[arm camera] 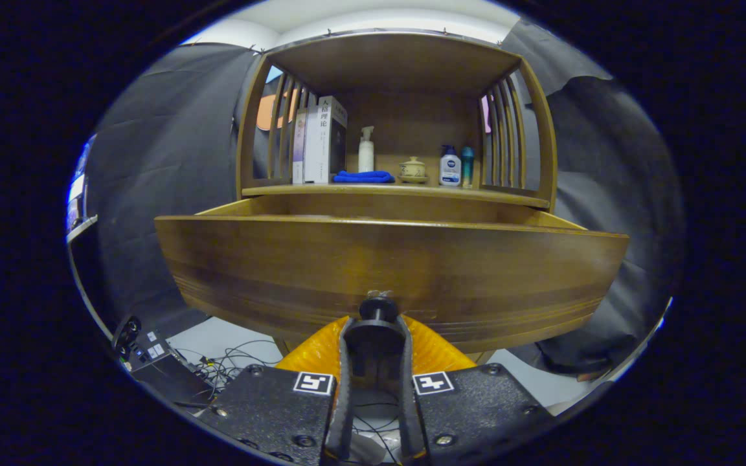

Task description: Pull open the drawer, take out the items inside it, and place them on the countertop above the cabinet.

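A: With the fingers pinched nearly together low in the frame's centre, the gripper [378, 321] clamps the drawer knob [377, 307].

B: And the drawer [386, 272]?

A: Mid-frame, pulled well out. Stiff wood, probably heavyish; the knob's the only grab point, small and likely slippery.

B: Contents?

A: Hidden behind the front panel, can't tell. Beyond, upper centre, the countertop [405, 190] carries books [321, 139], a blue cloth [363, 176] and bottles [449, 166].

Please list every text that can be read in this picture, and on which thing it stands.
"人格理论": spine of the white book.
Purple book: unreadable.
Blue-labelled bottle: print too blurred.
Square markers by the fingers: patterns, no words.
The gripper is shut on the drawer knob.
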